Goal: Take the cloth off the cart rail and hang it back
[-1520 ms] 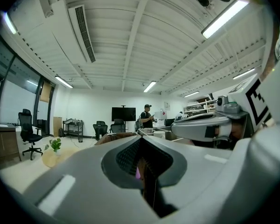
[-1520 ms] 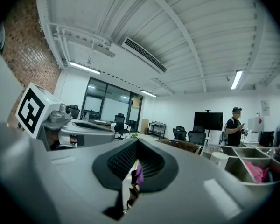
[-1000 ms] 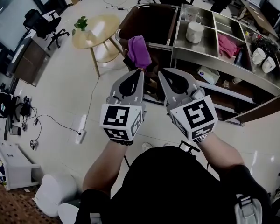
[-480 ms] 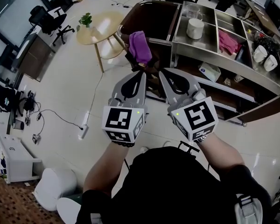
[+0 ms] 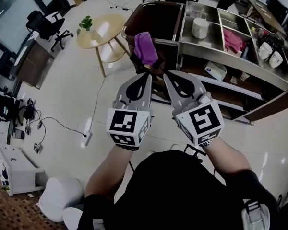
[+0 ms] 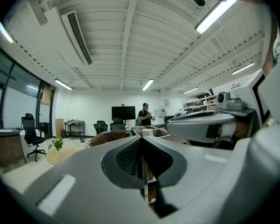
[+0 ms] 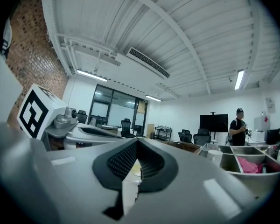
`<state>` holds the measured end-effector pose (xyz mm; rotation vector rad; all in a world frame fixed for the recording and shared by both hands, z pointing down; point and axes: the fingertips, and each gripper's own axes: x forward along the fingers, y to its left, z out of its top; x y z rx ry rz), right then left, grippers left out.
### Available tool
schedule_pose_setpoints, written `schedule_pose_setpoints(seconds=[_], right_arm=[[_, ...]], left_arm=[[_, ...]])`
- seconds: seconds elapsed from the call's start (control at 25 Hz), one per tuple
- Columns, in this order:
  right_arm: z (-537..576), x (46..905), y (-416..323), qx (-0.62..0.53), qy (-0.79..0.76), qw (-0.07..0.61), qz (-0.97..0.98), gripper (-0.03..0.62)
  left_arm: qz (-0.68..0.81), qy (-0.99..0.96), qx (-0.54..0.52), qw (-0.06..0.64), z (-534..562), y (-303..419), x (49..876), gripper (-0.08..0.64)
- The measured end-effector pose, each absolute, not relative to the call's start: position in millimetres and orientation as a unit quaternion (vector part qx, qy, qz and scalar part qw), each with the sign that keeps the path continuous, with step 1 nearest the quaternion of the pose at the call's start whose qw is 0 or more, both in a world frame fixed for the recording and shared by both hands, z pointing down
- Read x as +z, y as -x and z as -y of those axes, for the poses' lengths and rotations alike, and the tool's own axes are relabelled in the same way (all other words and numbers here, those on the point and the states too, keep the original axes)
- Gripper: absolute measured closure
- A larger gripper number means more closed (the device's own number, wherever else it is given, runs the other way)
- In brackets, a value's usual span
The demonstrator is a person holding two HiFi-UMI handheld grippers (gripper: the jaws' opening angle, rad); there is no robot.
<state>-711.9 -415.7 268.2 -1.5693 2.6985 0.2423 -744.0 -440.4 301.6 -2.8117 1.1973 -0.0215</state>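
Left tongs are seen pressed together with nothing pinched; in the left gripper view only a thin seam is left between the jaws. Right tongs are likewise pressed together and empty. Both are held level, side by side and just apart, tips pointed toward the cart.

The purple cloth is draped in a bunch over the cart rail, at the cart's left end as shown in the head view. It is seen just beyond the tips of the left tongs and is touched by neither pair. A brown bag is hung at that end of the cart, behind the cloth.

In the cart's top tray a white tub and a pink rag are seen in separate compartments. Two white cups are seen at the far right. A round wooden desk with a small plant is seen left of the cart.

Against the earlier frames little is changed:
- the cloth is unmoved on the rail
- both tongs are kept shut and empty, in the same side-by-side pose
- cart and round desk are shifted only slightly in the head view
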Motion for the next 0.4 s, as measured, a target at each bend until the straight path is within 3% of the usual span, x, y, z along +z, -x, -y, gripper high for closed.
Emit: schedule_pose_setpoints(seconds=[0.4], right_arm=[[411.6,268.5,721.3,0.073,0.508,-0.003,-0.858,0.594]], left_arm=[[-0.386,0.921,-0.005,0.041,437.1,753.6,300.4,0.561]])
